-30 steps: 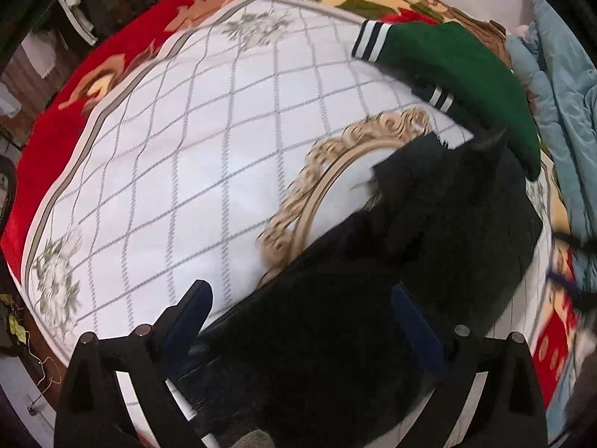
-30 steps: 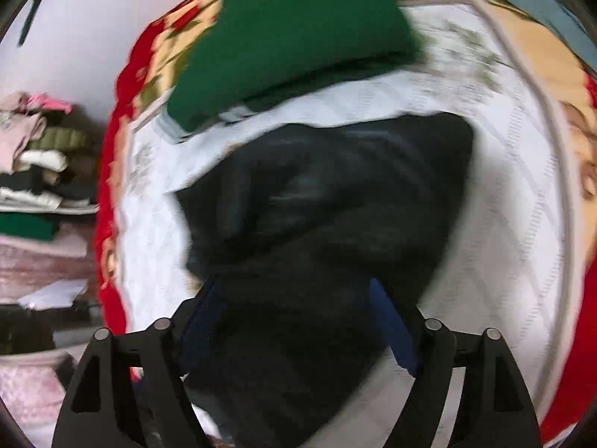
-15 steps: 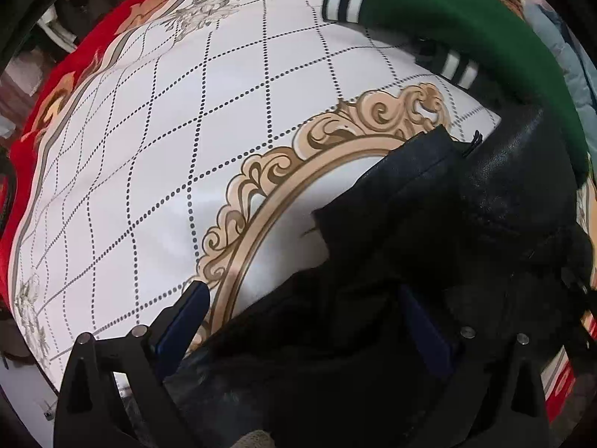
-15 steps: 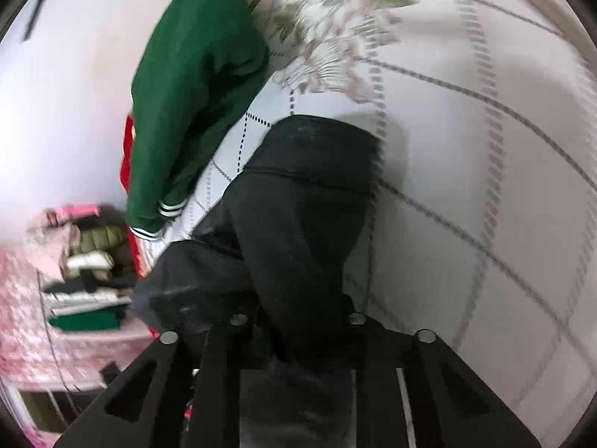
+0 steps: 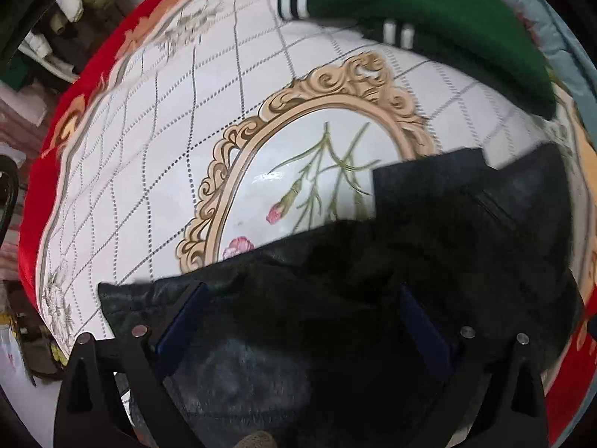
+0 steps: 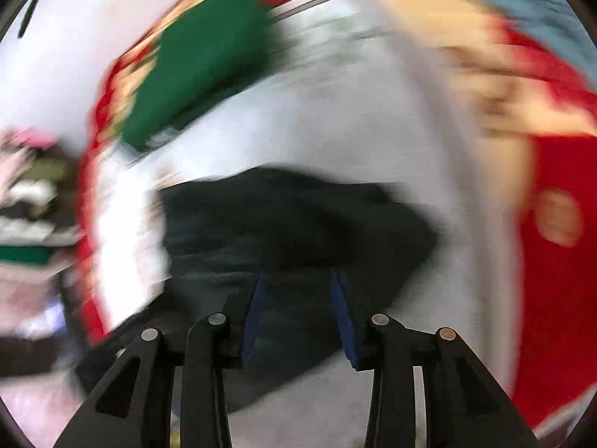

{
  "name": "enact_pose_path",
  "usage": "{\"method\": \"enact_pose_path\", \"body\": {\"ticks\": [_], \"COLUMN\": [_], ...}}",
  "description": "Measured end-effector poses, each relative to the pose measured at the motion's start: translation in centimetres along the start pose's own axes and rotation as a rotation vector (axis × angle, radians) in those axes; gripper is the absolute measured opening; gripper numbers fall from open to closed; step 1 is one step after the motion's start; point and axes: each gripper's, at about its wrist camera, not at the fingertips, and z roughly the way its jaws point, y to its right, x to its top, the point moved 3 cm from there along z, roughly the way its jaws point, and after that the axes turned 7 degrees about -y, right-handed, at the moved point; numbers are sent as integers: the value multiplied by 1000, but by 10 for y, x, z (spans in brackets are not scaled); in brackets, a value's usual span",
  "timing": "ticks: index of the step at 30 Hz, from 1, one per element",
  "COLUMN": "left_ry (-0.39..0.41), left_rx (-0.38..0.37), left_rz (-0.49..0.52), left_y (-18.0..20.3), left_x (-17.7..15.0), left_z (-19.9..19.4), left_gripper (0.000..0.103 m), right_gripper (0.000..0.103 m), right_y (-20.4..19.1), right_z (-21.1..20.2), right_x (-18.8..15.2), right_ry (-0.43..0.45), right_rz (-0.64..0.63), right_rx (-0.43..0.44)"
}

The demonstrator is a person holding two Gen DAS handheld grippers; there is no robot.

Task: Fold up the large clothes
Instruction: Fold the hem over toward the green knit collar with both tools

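Two tongs over a black leather-look garment (image 5: 429, 261): left gripper (image 5: 298, 321) spread wide; right gripper (image 6: 298, 313) parted, blurred; green knit sweater (image 5: 429, 11) far.

Bare bedspread (image 5: 156, 156) left of black garment (image 5: 429, 268); green sweater (image 5: 429, 11) blocks far edge.

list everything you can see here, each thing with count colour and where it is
black garment: one, black, spread on the bed, right of the oval motif, under both grippers
green garment: one, green with white-striped cuffs, at the bed's far edge
bedspread: one, white lattice with gold oval frame and flowers, red border, covering the bed
blue-grey quilt: one, far right edge
stacked clothes: several, mixed colours, beyond the bed at left
left gripper: one, black with blue pads, open above the black garment
right gripper: one, black with blue pads, blurred, open
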Motion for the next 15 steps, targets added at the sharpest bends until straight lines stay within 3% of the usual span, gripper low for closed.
{"method": "enact_pose_path", "body": {"ticks": [3, 5, 7, 9, 12, 15], "left_ry": [-61, -66, -49, -50, -72, -46], "left_rx": [-62, -70, -65, -80, -115, -102], "left_rz": [-56, -69, -70, -85, -130, -146], "left_y": [-2, -4, -6, -10, -17, -27], "left_x": [10, 12, 11, 11, 7, -4], "left_z": [24, 29, 29, 31, 26, 3], "left_gripper": [103, 103, 103, 103, 103, 103], "right_gripper": [35, 33, 27, 25, 25, 28], "right_y": [-69, -99, -117, -114, -108, -117], "right_z": [58, 97, 148, 172, 177, 150], "right_x": [36, 57, 81, 96, 115, 115], "right_ry": [-127, -173, -239, -264, -329, -363], "right_rz": [-170, -250, -305, -298, -237, -260], "right_rx": [68, -4, -166, -198, -171, -179]}}
